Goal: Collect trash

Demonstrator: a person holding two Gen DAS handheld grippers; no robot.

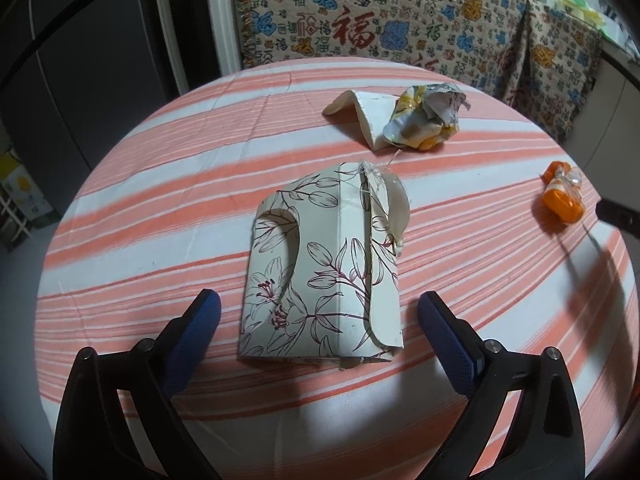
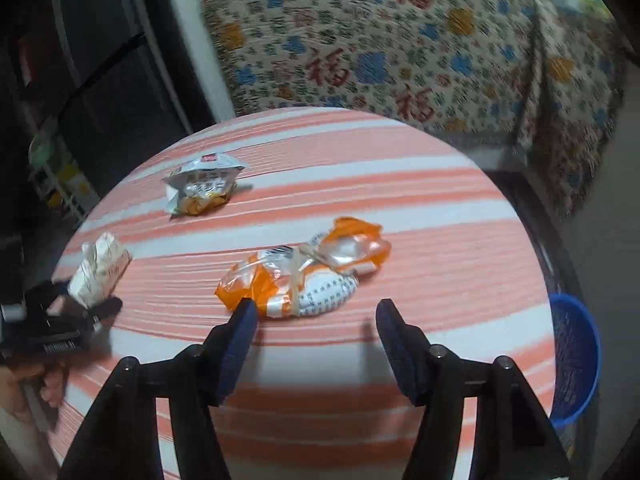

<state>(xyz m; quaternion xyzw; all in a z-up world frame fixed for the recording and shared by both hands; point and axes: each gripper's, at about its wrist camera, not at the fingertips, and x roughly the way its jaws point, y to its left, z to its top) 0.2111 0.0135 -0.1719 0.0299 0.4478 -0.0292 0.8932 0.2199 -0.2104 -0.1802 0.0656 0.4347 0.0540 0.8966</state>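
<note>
On the round table [image 1: 132, 240], covered in an orange-and-white striped cloth, four pieces of trash can be counted across the two views. Nearest the left gripper [image 1: 319, 304] lies one flattened floral carton [image 1: 320, 264], directly between and just beyond its blue-padded fingers [image 1: 192, 340], which stand wide apart and hold nothing; each pad sits clear of the carton's side edges, with bare cloth on both sides. Farther off, toward the far right, one folded white card [image 1: 362, 114] lies touching one crumpled yellow-and-white wrapper [image 1: 424, 118]. At the right edge of the table rests one orange-and-clear wrapper [image 1: 562, 196], well apart from the others. From the right wrist view, that orange wrapper [image 2: 308, 270] lies just ahead of the right gripper [image 2: 314, 312], whose fingers [image 2: 240, 344] are also spread wide and empty, the left pad close to the wrapper's near corner. The yellow-and-white wrapper [image 2: 202, 188] sits far left, and the floral carton [image 2: 100, 268] shows at the left edge beside the other gripper [image 2: 60, 320]. Open striped cloth lies between all the pieces, and the near part of the table is bare. One blue basket [image 2: 576, 356] stands below the table's right rim. Beyond the far edge hangs a patterned cloth with red characters [image 1: 400, 20]; dark cabinet fronts [image 1: 80, 60] fill the far left.
</note>
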